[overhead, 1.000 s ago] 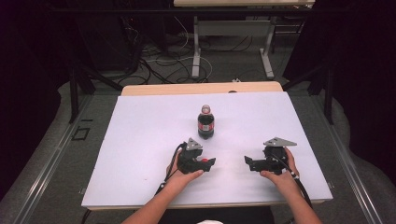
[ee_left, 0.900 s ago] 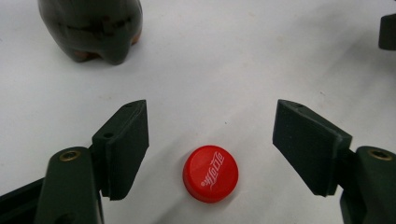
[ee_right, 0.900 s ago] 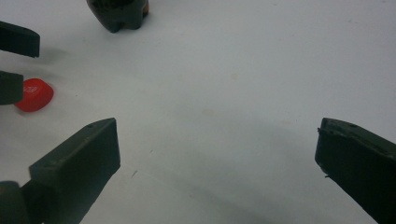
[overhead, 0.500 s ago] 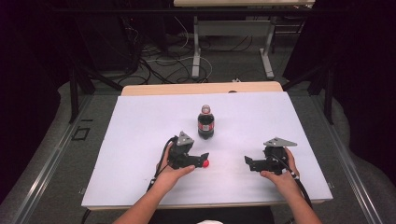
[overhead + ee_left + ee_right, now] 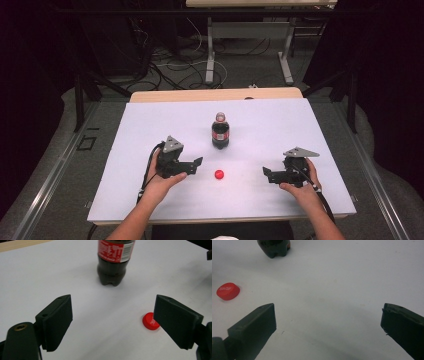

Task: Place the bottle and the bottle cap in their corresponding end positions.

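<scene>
A small red bottle cap (image 5: 219, 174) lies flat on the white counter (image 5: 150, 125), near the front edge and roughly midway between the two hands. It is a round plastic disc with faint white print on top, touching nothing. Just beyond it stands a dark cola bottle (image 5: 220, 132), upright, uncapped, with a red label and a lobed base. The left hand-held gripper (image 5: 196, 164) hovers just left of the cap; its jaws have just been opening and stand apart with nothing between them, the ribbed black pads bare. The right hand-held gripper (image 5: 268, 174) rests to the right, well apart from the cap, jaws wide and empty. The counter is smooth and matte, with a pale wooden strip (image 5: 215, 94) along its far edge. Beyond it the room is dim, with cables (image 5: 170, 65) on a grey floor and metal table legs (image 5: 211, 50).
</scene>
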`<state>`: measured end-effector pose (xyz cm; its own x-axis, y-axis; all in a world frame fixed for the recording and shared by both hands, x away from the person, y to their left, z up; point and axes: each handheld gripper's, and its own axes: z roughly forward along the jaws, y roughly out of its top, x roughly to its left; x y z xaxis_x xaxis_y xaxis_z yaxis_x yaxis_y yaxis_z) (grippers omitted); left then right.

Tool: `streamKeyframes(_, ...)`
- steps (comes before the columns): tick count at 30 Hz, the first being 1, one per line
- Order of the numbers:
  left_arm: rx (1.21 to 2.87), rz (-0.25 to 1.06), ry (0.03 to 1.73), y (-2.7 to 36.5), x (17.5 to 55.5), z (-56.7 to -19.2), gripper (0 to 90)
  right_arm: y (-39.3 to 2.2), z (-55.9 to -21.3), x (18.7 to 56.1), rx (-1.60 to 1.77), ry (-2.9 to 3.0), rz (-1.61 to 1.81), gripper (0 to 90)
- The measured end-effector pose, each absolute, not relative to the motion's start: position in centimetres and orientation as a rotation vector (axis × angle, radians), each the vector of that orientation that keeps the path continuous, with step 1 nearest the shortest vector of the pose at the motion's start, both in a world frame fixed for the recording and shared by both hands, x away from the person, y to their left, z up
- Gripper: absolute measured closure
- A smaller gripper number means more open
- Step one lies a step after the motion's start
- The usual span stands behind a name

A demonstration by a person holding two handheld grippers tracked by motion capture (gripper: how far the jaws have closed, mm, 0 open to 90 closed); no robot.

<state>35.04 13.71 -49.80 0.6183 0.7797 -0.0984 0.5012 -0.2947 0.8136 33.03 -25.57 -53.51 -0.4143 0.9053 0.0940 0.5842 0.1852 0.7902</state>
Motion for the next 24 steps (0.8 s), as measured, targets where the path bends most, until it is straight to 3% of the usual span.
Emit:
streamKeyframes(13,1.842,0.401,1.173,19.9,35.3,-50.2,1.1,-25.8,-53.5,33.1,1.404,2.060,1.105,0.0)
streamKeyframes(24,1.762,0.460,1.267,23.8,34.8,-51.4,0.5,-26.0,-53.6,33.2,1.417,2.054,1.099,0.0)
